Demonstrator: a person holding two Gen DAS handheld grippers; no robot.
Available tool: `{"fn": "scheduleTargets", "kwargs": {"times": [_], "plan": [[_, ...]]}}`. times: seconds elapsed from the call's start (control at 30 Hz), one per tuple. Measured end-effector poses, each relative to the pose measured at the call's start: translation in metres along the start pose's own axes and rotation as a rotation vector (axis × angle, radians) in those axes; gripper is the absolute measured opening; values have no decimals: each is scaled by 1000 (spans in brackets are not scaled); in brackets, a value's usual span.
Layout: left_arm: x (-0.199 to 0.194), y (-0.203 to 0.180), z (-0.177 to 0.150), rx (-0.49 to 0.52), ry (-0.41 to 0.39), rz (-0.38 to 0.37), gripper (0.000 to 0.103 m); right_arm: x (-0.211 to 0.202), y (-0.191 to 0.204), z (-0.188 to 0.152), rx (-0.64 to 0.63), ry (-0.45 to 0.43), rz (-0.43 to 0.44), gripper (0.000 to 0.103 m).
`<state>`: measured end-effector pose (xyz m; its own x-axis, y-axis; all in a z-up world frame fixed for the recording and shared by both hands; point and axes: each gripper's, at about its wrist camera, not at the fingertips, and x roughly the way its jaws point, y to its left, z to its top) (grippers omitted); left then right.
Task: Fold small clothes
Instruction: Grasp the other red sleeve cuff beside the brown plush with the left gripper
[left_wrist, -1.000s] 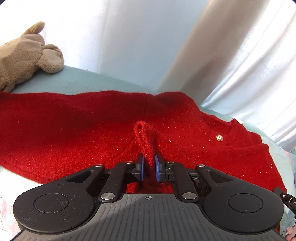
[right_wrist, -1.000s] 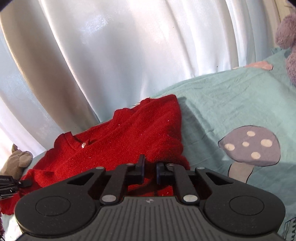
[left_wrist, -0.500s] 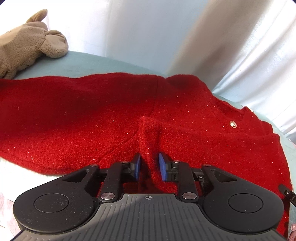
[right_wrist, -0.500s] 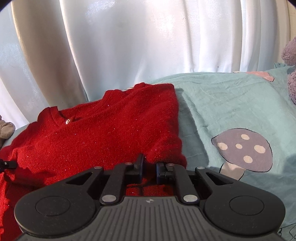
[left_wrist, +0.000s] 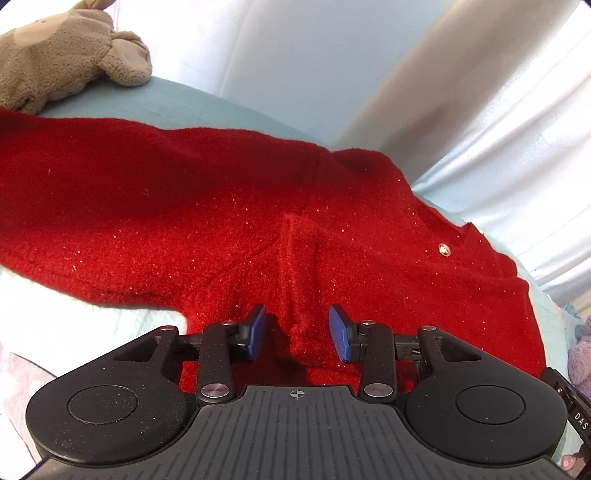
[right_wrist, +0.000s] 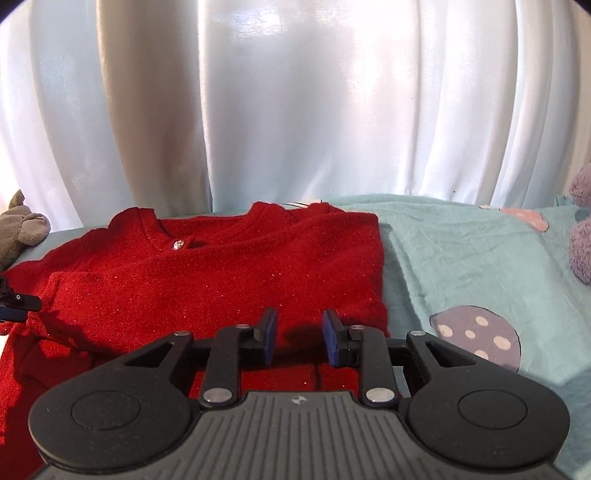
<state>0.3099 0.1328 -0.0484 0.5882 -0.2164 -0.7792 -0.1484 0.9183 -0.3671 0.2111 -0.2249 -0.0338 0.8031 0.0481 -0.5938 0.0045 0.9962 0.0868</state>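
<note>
A red glittery knit cardigan (left_wrist: 229, 221) with a small shiny button (left_wrist: 443, 249) lies spread on the bed, one sleeve stretched out to the left. It also shows in the right wrist view (right_wrist: 229, 280), with its right side edge straight and its button (right_wrist: 179, 244) near the neckline. My left gripper (left_wrist: 297, 334) is open, its blue pads on either side of a raised ridge of the knit, not clamping it. My right gripper (right_wrist: 299, 339) is open and empty over the cardigan's near right part.
The cardigan rests on a teal bedsheet (right_wrist: 480, 266) printed with a grey mushroom (right_wrist: 476, 338). A brown plush toy (left_wrist: 62, 55) lies at the back left, a purple plush toy (right_wrist: 581, 240) at the right. White curtains (right_wrist: 295, 103) hang behind the bed.
Both grippers have opened and let go of the cardigan. The pinched folds have dropped, and the garment now lies flatter on the bed.
</note>
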Motion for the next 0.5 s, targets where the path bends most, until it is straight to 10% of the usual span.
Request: {"fn": "scheduleTargets", "kwargs": {"times": [0.27, 0.5], "plan": [[2, 6, -3, -24, 13, -11, 38, 18, 14, -2, -62, 43, -1, 25], [-43, 62, 4, -178, -149, 9, 80, 25, 8, -12, -32, 101, 0, 27]]}}
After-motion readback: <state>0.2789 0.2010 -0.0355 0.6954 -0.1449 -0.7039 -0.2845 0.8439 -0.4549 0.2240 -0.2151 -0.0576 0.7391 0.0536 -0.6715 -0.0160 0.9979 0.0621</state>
